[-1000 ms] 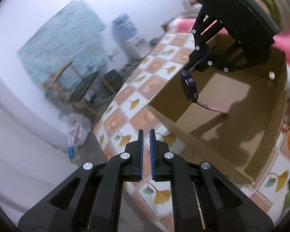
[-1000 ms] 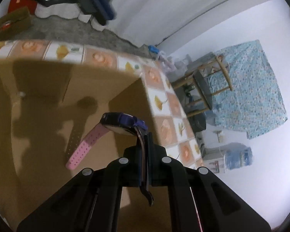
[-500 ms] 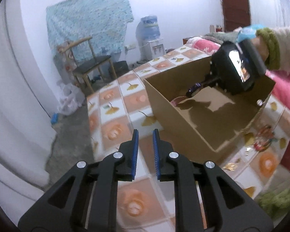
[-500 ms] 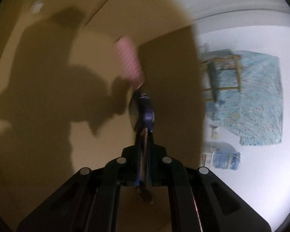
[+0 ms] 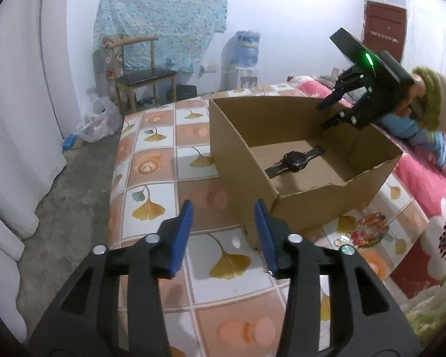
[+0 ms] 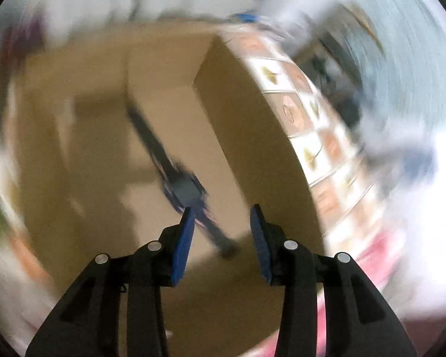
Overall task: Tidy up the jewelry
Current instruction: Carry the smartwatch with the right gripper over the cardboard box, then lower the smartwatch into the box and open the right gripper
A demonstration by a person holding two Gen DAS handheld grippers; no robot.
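Left gripper parted, jaws just opening, nothing between, over the tiled tablecloth near the cardboard box. Flat on the box floor, a dark watch, squarish face, strap straight. Small glittery trinkets beside the box, too small to name. Right gripper above the far rim, jaws just opening, released, watch below, heavily blurred.

Right wrist view is motion-smeared: watch in the cardboard box reads as a dark streak, strap detail lost. In the left wrist view, small jewelry pieces by the box's near corner are too small to identify; the box's near wall hides part of its floor.
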